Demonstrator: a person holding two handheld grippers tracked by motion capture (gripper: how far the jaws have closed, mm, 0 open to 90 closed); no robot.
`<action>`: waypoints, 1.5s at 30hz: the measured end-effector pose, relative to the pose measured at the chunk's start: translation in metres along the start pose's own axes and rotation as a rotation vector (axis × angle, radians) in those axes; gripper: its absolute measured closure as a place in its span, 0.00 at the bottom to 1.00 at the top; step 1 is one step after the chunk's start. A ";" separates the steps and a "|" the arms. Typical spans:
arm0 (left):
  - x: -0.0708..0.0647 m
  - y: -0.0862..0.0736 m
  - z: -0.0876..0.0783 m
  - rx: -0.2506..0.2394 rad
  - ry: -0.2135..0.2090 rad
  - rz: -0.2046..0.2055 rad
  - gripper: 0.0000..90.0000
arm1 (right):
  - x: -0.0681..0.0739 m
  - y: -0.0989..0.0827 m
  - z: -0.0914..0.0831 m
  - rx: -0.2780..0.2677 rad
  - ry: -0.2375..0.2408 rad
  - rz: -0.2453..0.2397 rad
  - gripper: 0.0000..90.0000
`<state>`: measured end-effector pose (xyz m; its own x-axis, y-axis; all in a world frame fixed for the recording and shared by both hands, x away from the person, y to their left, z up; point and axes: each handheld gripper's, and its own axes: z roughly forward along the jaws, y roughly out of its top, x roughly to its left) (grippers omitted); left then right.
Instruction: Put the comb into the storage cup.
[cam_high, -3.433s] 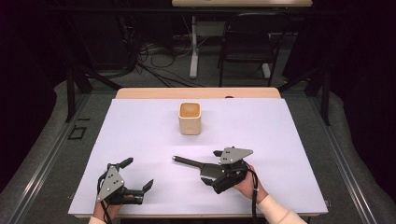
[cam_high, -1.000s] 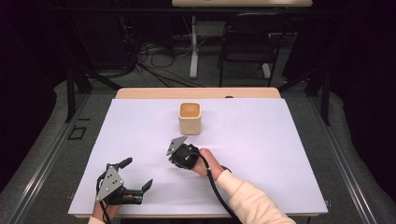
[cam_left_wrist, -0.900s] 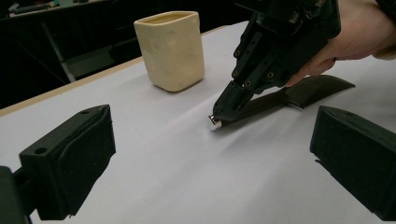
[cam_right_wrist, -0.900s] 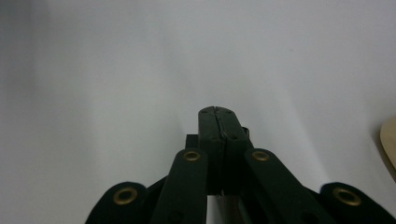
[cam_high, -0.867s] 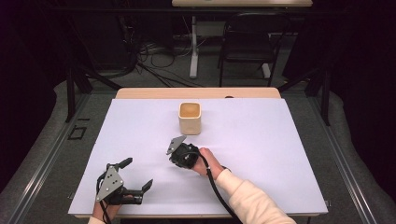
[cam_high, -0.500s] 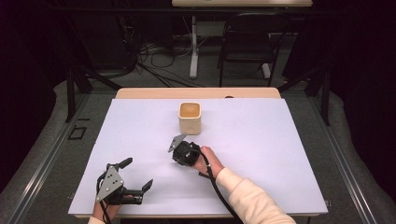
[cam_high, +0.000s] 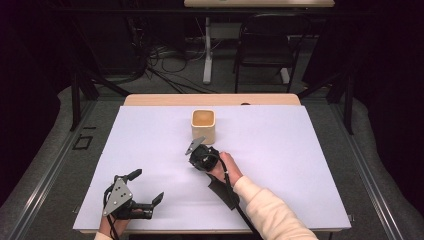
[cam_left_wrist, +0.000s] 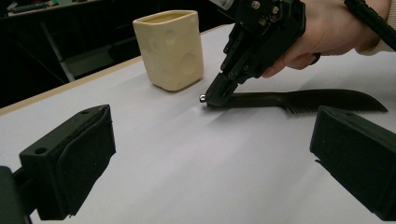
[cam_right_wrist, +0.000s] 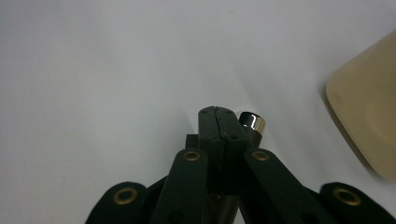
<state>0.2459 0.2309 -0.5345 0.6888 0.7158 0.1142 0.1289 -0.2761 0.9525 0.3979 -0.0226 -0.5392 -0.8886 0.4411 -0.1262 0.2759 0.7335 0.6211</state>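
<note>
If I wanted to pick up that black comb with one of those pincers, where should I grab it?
Probably the comb by its slim handle end, which the right gripper is shut on. It lies flat on the white table, so come from above, jaws across the narrow handle, away from the toothed end.

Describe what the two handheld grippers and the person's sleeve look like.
Both the left gripper and the right gripper are black, with brass-coloured rivets at the jaw links. Each carries a grey three-cornered plate and trails a black cable. The sleeve is cream.
</note>
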 end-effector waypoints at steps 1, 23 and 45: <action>0.000 0.000 0.000 0.000 0.000 0.000 0.00 | 0.000 0.000 0.000 0.000 0.000 0.000 1.00; 0.000 0.000 0.000 0.001 0.001 0.001 0.00 | -0.030 -0.022 -0.014 0.055 -0.079 0.086 1.00; 0.000 0.000 0.001 0.005 0.000 0.003 0.00 | -0.036 -0.059 -0.043 0.086 -0.101 0.141 1.00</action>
<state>0.2466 0.2305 -0.5348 0.6891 0.7152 0.1170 0.1303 -0.2811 0.9508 0.3972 -0.1042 -0.5378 -0.7988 0.5890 -0.1224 0.4293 0.7006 0.5699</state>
